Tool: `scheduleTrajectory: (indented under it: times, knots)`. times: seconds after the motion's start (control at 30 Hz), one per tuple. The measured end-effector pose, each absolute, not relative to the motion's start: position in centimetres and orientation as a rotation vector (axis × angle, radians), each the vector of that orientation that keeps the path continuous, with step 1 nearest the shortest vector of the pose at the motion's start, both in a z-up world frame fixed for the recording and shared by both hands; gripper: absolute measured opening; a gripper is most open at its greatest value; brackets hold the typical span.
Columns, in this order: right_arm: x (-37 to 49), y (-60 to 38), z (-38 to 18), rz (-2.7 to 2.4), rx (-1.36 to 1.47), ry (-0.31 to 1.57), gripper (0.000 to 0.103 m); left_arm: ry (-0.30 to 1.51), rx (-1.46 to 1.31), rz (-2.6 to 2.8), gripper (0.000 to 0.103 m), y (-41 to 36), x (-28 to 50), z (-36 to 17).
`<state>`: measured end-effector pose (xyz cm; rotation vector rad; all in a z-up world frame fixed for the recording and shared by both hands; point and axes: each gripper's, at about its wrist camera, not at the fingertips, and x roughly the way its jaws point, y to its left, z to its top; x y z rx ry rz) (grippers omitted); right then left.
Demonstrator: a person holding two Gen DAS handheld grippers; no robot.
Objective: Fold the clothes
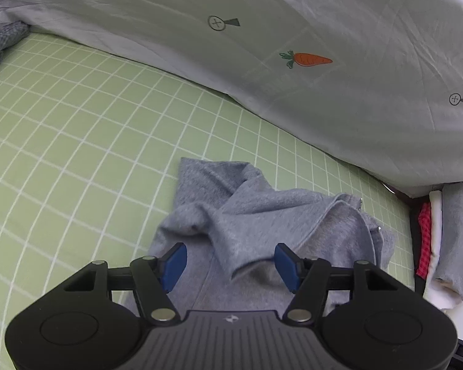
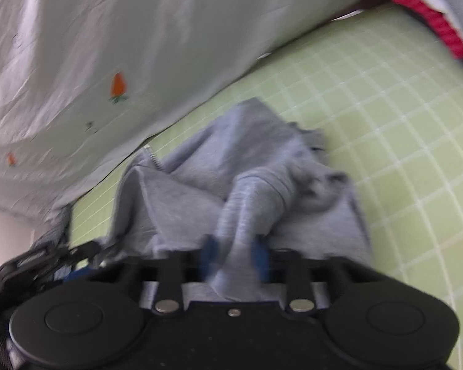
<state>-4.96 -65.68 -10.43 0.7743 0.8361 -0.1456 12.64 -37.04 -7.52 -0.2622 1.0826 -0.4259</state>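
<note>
A grey zip sweatshirt [image 1: 262,215] lies crumpled on the green checked bed sheet [image 1: 77,123]. My left gripper [image 1: 231,266] is open just above the garment, its blue pads [image 1: 174,265] on either side of a loose fold, holding nothing. In the blurred right wrist view my right gripper [image 2: 234,259] is shut on a ribbed sleeve or cuff of the sweatshirt [image 2: 247,203], which bunches up between the blue pads [image 2: 260,259]. The garment's zipper [image 2: 154,158] shows at its far left edge.
A pale quilt with carrot prints [image 1: 308,58] lies along the far side of the bed. A stack of folded clothes, grey, white and red [image 1: 441,237], sits at the right. A blue checked garment [image 1: 3,40] lies at the far left.
</note>
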Motion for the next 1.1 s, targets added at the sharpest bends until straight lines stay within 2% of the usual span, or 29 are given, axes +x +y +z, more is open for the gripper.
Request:
scheduleTrajectory:
  times: [0.03,0.1,0.2,0.23,0.27,0.3,0.37,0.43,0.5,0.67,0.8,0.87,0.97,1.1]
  knots:
    - [-4.5,-65.8,-9.9,-0.132,0.768,0.803,0.011,1.077,-0.265,-0.429,0.041,-37.2,13.1,-7.6]
    - [-3.6,-67.3,-8.7,-0.117,0.832,0.688,0.010,1.047,-0.264,-0.430,0.018,-37.6,14.2,-7.5]
    - [-2.4,-71.1,-7.5,-0.162,1.012,0.471,0.010,0.957,-0.286,-0.395,0.018,-37.7,16.0,-6.5]
    - [-1.8,-72.2,-7.6,-0.202,1.049,0.435,0.014,0.925,-0.298,-0.378,0.018,-37.6,16.6,-6.2]
    - [-1.2,-72.9,-7.6,-0.258,1.023,0.417,0.031,0.900,-0.310,-0.350,0.018,-37.4,17.0,-5.9]
    - [-0.8,-73.0,-7.3,-0.329,0.945,0.434,0.061,0.876,-0.321,-0.322,0.019,-37.1,17.4,-5.7]
    - [-0.1,-72.9,-6.7,-0.428,0.804,0.483,0.083,0.870,-0.296,-0.292,0.031,-36.8,17.6,-5.8]
    - [-0.3,-72.3,-6.8,-0.422,0.711,0.515,0.084,0.888,-0.255,-0.288,0.066,-36.4,17.5,-6.2]
    - [-0.6,-71.4,-7.6,-0.411,0.640,0.597,0.088,0.941,-0.208,-0.292,0.078,-36.3,17.0,-7.5]
    - [-1.3,-69.9,-11.4,-0.355,0.594,0.803,0.088,1.109,-0.179,-0.302,0.079,-35.6,15.3,-11.7]
    - [-0.9,-69.5,-13.9,-0.291,0.639,0.876,0.092,1.167,-0.235,-0.314,0.082,-35.2,14.8,-13.5]
    - [-0.4,-69.3,-15.0,-0.269,0.637,0.897,0.094,1.177,-0.263,-0.327,0.084,-35.2,15.1,-13.8]
    - [0.2,-69.6,-15.9,-0.219,0.661,0.913,0.103,1.209,-0.268,-0.378,0.088,-36.0,15.4,-14.4]
    - [0.6,-69.9,-16.7,-0.138,0.768,0.864,0.103,1.220,-0.245,-0.407,0.095,-37.7,14.9,-14.6]
